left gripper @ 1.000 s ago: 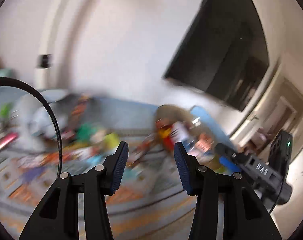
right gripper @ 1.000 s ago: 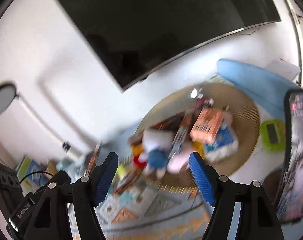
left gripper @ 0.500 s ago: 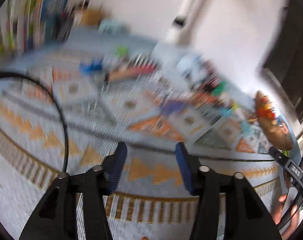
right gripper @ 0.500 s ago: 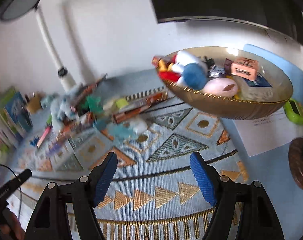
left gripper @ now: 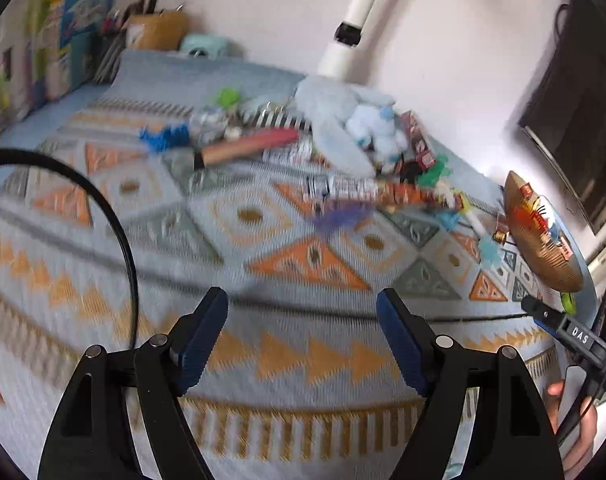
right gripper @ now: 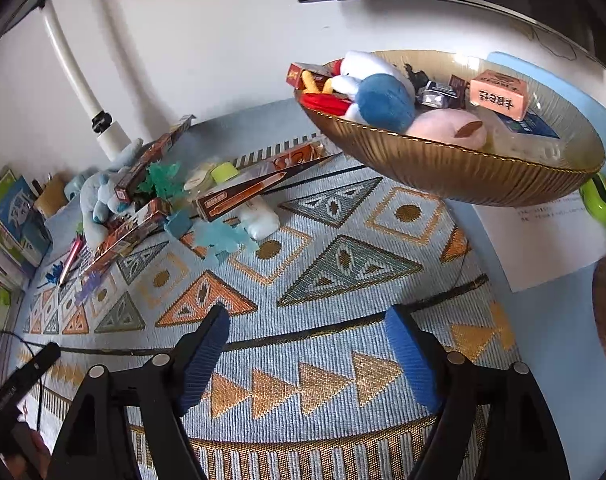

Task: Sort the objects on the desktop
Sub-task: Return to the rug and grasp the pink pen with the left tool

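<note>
The left tongs [left gripper: 302, 338] stood spread wide with nothing between their blue pads, hanging over a bare stretch of the pale blue woven mat with orange and grey triangles [left gripper: 263, 280] that covered the counter. The right tongs [right gripper: 305, 354] were likewise released and empty, above the same mat's row of orange triangles. Both pairs of jaws had just been opening wider.

A second earlier both cameras had looked mostly at the white wall and the dark screen; here they were tipped down at the mat, and the clutter lay well beyond the tips of both tongs.

In the right wrist view, from left to right: a pale blue plush toy [right gripper: 99, 196] lay by the white pole [right gripper: 83, 80], with long brown and orange cardboard boxes [right gripper: 239, 192] piled next to it, green and blue spiky plastic pieces [right gripper: 223, 238] and a white bottle [right gripper: 261, 216] among them. Farther right stood a ribbed golden bowl [right gripper: 463, 172] holding a blue and white plush toy [right gripper: 379, 96], a pink plush [right gripper: 447, 128] and a pink box [right gripper: 499, 94]. Right of the bowl a white sheet of paper [right gripper: 543, 240] and a green gadget [right gripper: 601, 204] lay on the bare blue counter [right gripper: 563, 340].

In the left wrist view, upright books [left gripper: 55, 40] and a brown pen holder [left gripper: 155, 32] stood at the far left.
</note>
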Available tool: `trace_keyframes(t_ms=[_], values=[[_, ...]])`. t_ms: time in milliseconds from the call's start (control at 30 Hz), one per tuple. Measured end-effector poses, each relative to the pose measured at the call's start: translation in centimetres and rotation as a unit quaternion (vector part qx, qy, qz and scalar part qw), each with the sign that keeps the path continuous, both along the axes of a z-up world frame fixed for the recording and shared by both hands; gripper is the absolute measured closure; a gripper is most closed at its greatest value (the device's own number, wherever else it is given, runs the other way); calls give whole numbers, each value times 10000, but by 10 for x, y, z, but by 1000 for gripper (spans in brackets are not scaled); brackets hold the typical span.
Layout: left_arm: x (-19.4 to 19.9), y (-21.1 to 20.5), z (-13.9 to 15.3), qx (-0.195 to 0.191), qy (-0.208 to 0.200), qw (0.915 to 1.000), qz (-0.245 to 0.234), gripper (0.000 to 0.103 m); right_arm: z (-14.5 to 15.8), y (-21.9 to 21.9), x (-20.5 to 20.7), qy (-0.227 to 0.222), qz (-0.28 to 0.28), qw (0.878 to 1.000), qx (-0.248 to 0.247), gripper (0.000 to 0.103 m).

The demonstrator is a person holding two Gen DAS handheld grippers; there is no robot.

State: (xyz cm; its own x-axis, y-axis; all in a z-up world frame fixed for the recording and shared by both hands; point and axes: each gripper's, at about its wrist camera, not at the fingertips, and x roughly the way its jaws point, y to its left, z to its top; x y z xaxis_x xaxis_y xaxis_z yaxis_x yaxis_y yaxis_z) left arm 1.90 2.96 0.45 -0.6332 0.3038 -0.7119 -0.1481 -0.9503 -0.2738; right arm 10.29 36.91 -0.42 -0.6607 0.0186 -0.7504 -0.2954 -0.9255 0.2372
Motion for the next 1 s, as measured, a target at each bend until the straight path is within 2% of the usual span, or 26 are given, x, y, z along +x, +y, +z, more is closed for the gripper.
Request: trace_keyframes(t_ms=[67,167,267,467,533,600,767,800,933,1000], values=[[-17,-5,14,-335,227,9992,-55,28,0,-1,-2,-2,16,10000,-4,19],[-46,-8,20,-555,390,9968,-418,28,1,-3,-4,-13,47,10000,-2,16],[-78,-9,13,-838,371,9936,-654,30,1,-4,-5,-27,74,10000,8,15],[-112,-6,-1,-1362,350,9864,-853,35,1,-5,-5,-45,95,9999,19,12],[-119,-2,-7,-1526,270,9828,-1001,41,1,-6,-6,-64,124,9999,33,10],[-125,1,-11,-1658,191,9797,-1108,52,1,-7,-7,-79,135,9999,50,9],[-137,-3,-13,-1381,69,9834,-1171,54,1,-6,-7,-76,140,9999,37,9],[-137,-4,-13,-1359,78,9844,-1118,62,1,-6,-6,-76,141,9999,36,9],[-124,-4,-11,-1376,121,9858,-951,78,0,-4,-7,-72,145,9999,26,9],[-112,-7,-10,-1079,-19,9901,-897,95,0,-4,-8,-66,146,9999,19,9]])
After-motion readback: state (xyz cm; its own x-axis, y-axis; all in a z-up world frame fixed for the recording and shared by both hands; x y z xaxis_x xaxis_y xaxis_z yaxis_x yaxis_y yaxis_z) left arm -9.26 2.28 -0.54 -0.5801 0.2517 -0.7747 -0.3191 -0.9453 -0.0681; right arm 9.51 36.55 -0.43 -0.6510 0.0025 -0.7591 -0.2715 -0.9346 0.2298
